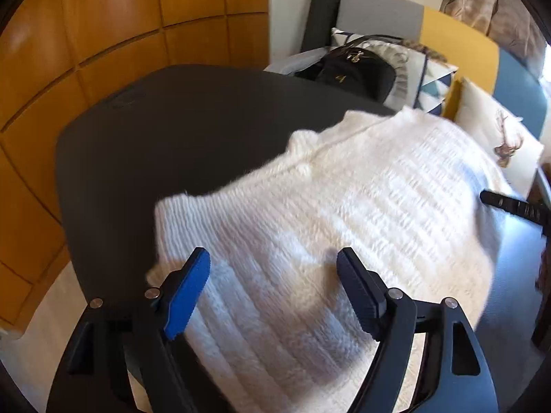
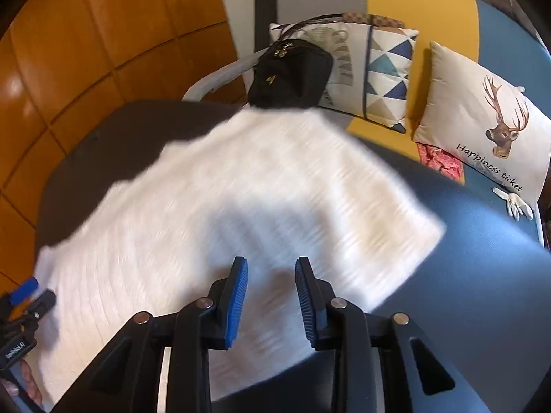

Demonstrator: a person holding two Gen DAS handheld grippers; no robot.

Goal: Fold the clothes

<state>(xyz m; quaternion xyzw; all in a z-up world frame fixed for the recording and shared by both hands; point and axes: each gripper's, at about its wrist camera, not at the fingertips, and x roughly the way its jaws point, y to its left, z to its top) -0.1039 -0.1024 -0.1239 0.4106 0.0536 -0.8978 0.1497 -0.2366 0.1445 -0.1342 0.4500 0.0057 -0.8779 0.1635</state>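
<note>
The left gripper [image 1: 273,296] is standing with its blue-padded fingers [image 1: 187,297] spread wide and nothing between them, hanging just over the near edge of the white knit sweater [image 1: 327,206]. The right gripper [image 2: 271,301] is showing a narrower gap, also with nothing pinched; its pads [image 2: 236,304] are poised over the sweater's near hem, and I cannot tell whether they are touching the wool. The sweater itself is lying spread across the dark table [image 1: 165,130], reaching toward the far edge and, on the right, draping over onto a blue surface [image 2: 482,258]. To my eye the step in hand is taking hold of the near hem for a fold, and doing it well is going to mean each tool pinching the full thickness of the knit near a corner, both at about the same distance along the hem, so that the fabric lifts evenly instead of stretching or sagging in the middle; loose knit like this is likely to slip out of a shallow pinch. Both tools are pointing forward and tilting down at the cloth, side by side. Beyond the table a black bag [image 2: 292,75] and a deer cushion [image 2: 482,117] are sitting on the sofa.
</note>
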